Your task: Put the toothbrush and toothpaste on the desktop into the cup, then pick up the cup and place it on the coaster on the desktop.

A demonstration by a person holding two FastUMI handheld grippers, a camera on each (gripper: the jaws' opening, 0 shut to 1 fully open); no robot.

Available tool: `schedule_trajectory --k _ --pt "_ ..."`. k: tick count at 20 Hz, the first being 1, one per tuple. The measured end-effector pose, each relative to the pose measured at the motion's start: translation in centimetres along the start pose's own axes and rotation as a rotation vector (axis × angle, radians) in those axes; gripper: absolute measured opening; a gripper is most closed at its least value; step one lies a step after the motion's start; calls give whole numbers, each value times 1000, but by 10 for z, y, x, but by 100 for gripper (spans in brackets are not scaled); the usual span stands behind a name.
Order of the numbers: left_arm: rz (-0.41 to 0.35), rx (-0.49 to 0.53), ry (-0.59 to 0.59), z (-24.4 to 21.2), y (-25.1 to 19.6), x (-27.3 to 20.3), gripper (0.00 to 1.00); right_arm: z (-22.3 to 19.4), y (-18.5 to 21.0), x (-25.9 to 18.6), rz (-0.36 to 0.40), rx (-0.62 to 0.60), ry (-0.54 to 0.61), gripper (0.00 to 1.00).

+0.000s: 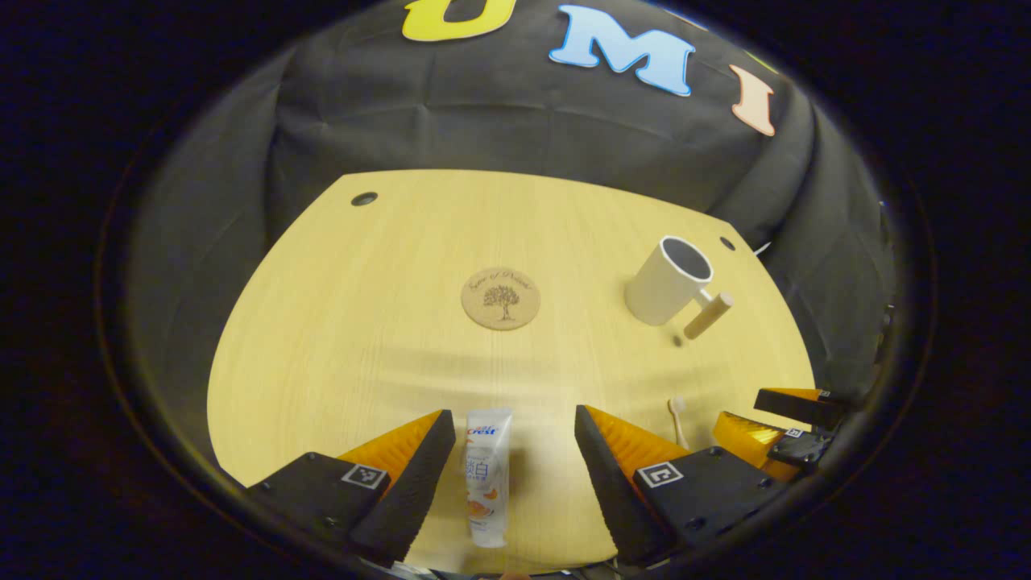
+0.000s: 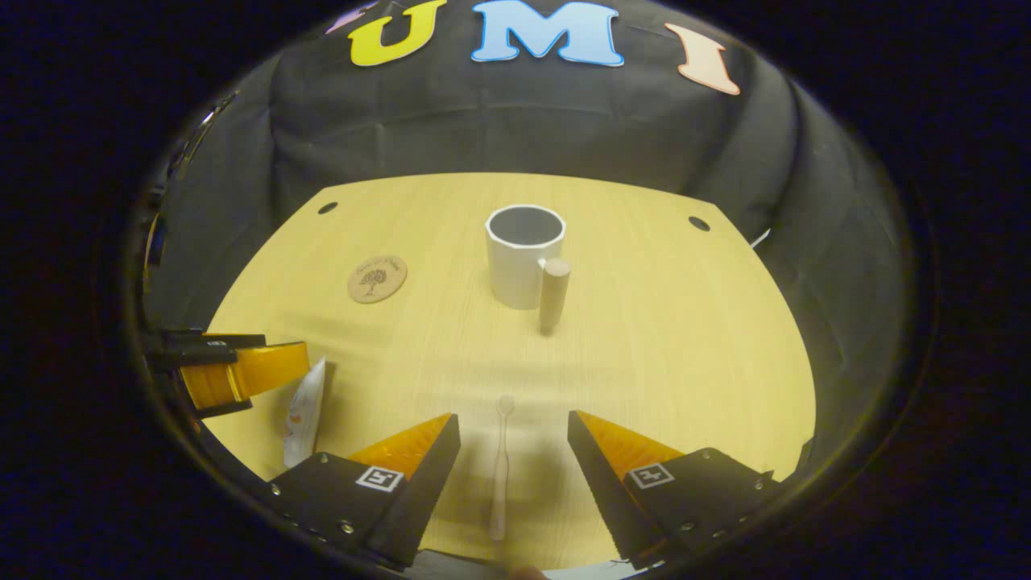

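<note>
A white toothpaste tube [image 1: 487, 475] lies flat on the wooden desktop [image 1: 387, 266], between the spread fingers of my left gripper [image 1: 514, 439], which is open and above it. In the right gripper view a pale toothbrush [image 2: 501, 463] lies lengthwise between the fingers of my open right gripper [image 2: 514, 439]. The white cup [image 2: 523, 254] with a wooden handle [image 2: 553, 294] stands upright beyond it; it also appears as the cup [image 1: 668, 280] at the right of the left gripper view. The round cork coaster [image 1: 500, 298] lies mid-table, and the coaster [image 2: 377, 278] sits left of the cup.
The other gripper [image 1: 793, 419] shows at the right edge of the left gripper view, next to the toothbrush head [image 1: 678, 411]. The left gripper [image 2: 233, 370] and the toothpaste [image 2: 304, 415] sit at the left of the right gripper view. Black cloth walls surround the desk.
</note>
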State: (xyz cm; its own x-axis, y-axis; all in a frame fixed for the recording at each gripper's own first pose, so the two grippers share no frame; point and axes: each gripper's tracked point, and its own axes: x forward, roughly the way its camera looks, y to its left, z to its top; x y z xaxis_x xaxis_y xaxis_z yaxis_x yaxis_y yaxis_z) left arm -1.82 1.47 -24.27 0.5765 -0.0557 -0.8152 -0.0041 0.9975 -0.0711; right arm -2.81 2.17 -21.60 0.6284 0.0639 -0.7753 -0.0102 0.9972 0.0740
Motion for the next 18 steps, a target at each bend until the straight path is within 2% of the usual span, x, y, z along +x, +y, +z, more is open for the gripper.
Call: schedule_trajectory --k 5,10,18 --pt "16 -19 145 -33 8 16 96 -30 5 12 29 21 144 86" --pt "21 -39 238 -49 14 29 96 -53 4 26 19 20 262 86" --pt "24 -47 314 -65 15 42 95 -75 12 38 42 28 394 87"
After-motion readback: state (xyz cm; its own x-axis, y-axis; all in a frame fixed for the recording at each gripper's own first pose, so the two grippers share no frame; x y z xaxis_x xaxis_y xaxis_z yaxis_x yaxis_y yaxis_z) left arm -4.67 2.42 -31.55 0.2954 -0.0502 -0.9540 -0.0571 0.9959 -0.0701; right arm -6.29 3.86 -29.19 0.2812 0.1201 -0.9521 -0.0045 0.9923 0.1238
